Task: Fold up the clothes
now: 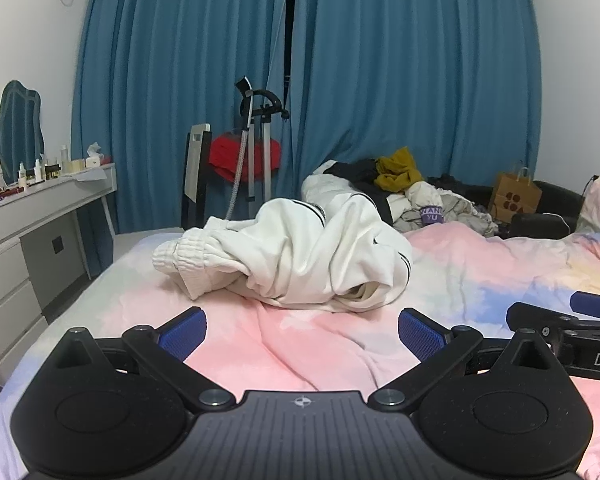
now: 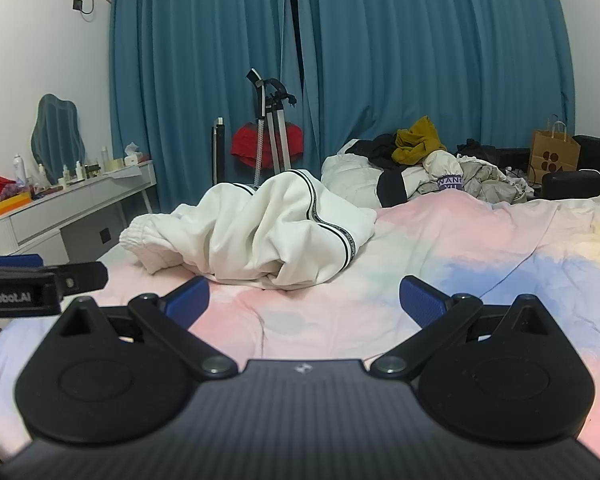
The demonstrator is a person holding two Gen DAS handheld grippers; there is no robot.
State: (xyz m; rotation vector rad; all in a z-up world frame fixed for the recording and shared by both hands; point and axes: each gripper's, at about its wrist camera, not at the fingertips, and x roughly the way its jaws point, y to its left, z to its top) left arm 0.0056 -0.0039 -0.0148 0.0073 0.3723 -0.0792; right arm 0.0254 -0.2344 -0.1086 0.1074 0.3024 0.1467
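Left wrist view: the left gripper [image 1: 302, 334] hangs low over the bed [image 1: 260, 344], its blue-padded jaws spread wide with nothing between them. Ahead of it, near the bed's left edge toward the far end, lies a crumpled white garment [image 1: 300, 256] with ribbed cuffs and black stripe trim, bunched in a heap on the pink and blue cover. Beyond it, at the far edge of the bed, sits a pile of clothes [image 1: 412, 192] topped by a mustard piece. The right gripper [image 1: 572, 320] shows partly at the right border; from here I cannot tell how its jaws stand.

Right wrist view: the right gripper [image 2: 304, 300] also hovers above the cover, jaws wide apart and holding nothing. The white garment [image 2: 260, 232] lies just ahead, slightly left of centre. Part of the left gripper [image 2: 40, 280] enters at the left border. A brown paper bag [image 2: 554, 156] stands beyond the bed's far right corner.
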